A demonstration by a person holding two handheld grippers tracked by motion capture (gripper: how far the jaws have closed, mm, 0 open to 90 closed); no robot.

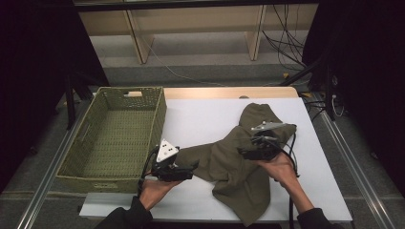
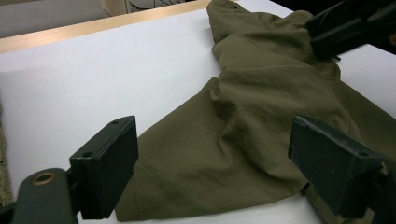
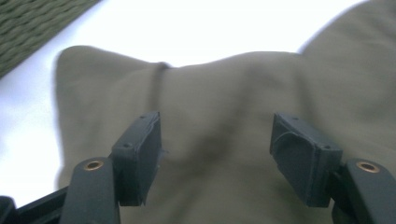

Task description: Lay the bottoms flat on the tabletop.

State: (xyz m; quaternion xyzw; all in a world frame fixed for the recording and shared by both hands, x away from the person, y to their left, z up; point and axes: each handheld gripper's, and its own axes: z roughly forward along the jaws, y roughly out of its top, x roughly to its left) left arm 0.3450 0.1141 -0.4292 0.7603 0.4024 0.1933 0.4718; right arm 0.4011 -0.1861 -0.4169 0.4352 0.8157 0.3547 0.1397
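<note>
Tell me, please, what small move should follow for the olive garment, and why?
Probably close the left tool on the garment edge between its open jaws. The right tool is open above the crumpled cloth, so nothing holds it, and the basket waits alongside.

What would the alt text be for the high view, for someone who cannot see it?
An olive-green garment lies crumpled on a white table, with a person's right gripper over its middle and left gripper at its left edge. An empty green woven basket sits at the table's left.
</note>
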